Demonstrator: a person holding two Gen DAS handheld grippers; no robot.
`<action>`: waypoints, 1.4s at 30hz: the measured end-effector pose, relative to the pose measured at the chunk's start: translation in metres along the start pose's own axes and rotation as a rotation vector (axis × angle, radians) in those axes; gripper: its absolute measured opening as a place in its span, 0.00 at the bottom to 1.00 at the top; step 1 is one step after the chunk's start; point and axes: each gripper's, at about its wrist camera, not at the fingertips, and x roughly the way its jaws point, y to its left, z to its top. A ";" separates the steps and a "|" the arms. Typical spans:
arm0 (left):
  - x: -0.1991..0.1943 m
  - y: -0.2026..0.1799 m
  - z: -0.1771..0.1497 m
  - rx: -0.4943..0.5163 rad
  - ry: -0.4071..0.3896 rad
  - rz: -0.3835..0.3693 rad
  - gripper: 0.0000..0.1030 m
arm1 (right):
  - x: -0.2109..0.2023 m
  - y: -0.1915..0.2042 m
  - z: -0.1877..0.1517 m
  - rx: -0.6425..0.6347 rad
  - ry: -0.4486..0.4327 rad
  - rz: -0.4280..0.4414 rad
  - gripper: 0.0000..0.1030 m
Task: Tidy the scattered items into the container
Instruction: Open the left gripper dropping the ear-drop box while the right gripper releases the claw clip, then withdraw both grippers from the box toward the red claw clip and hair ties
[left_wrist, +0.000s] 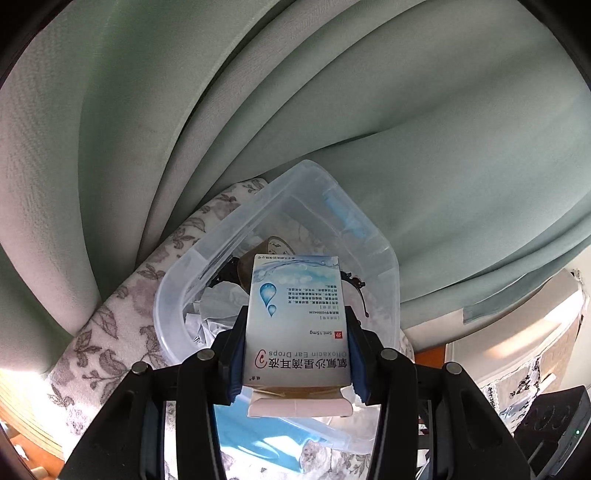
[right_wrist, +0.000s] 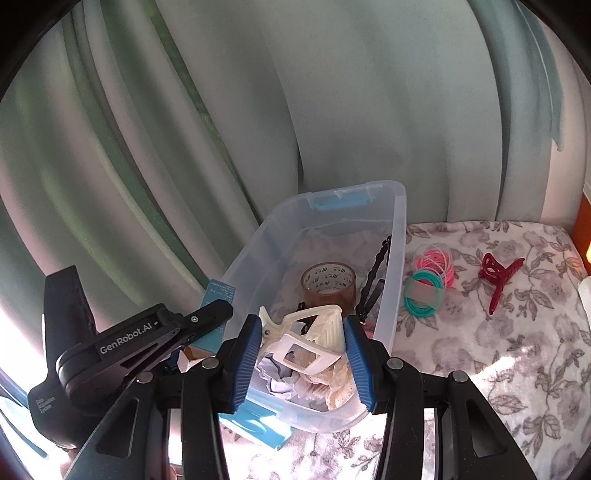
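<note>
The left gripper (left_wrist: 298, 343) pinches an ear-drops box (left_wrist: 295, 325) at lower centre, above the clear bin (left_wrist: 258, 206). The right gripper (right_wrist: 301, 354) pinches a cream hair clip (right_wrist: 306, 339) over the bin's (right_wrist: 397, 236) near end. Hair ties (right_wrist: 428, 280) and a red clip (right_wrist: 496, 275) lie on the floral cloth (right_wrist: 498, 350) at right.

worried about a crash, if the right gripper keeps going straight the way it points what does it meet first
Likely the tape roll inside the clear container; the right gripper, shut on the white hair claw, points into it. Depth is unclear.
</note>
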 end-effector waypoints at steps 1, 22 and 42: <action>0.001 0.000 0.000 0.001 0.003 0.000 0.46 | 0.001 0.000 0.000 -0.001 0.005 0.000 0.48; 0.002 -0.005 -0.004 0.009 0.027 0.014 0.52 | 0.004 -0.008 -0.001 0.017 0.034 -0.008 0.48; -0.022 -0.041 -0.019 0.093 0.027 0.048 0.54 | -0.044 -0.026 0.001 0.080 -0.041 -0.018 0.51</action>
